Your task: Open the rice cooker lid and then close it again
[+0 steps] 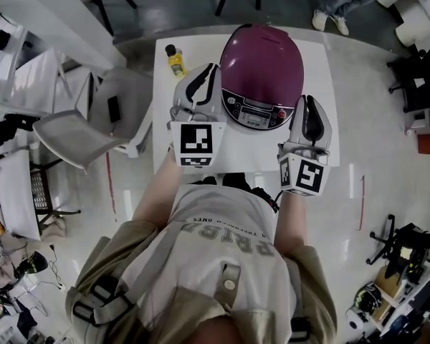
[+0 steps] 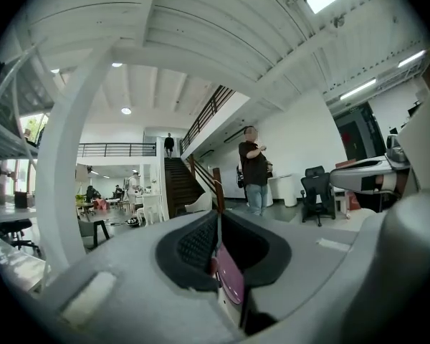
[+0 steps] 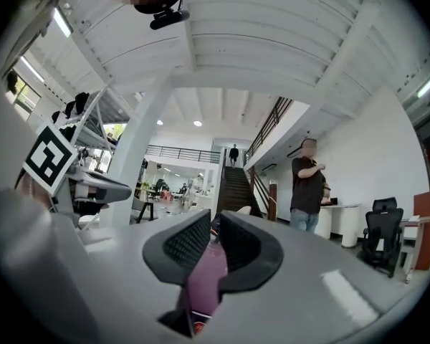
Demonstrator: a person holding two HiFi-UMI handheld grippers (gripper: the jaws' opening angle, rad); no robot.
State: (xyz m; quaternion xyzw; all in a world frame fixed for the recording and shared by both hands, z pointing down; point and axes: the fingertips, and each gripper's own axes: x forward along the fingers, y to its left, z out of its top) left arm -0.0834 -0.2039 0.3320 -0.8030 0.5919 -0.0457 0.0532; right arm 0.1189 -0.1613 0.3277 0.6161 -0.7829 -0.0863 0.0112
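Gleaming magenta rice cooker (image 1: 261, 67), closed

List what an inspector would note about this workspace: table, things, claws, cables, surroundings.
surface: small white table.
job's things: purple cooker at the middle, lid shut.
clutter: yellow bottle left of the cooker.
grippers: left claw and right claw both shut, empty, either side of the cooker.
cables: nothing seen on the table.
surroundings: white chair left of the table; stairs and a standing person beyond.

Yellow bottle (image 1: 175, 60) beside rice cooker (image 1: 262, 76)
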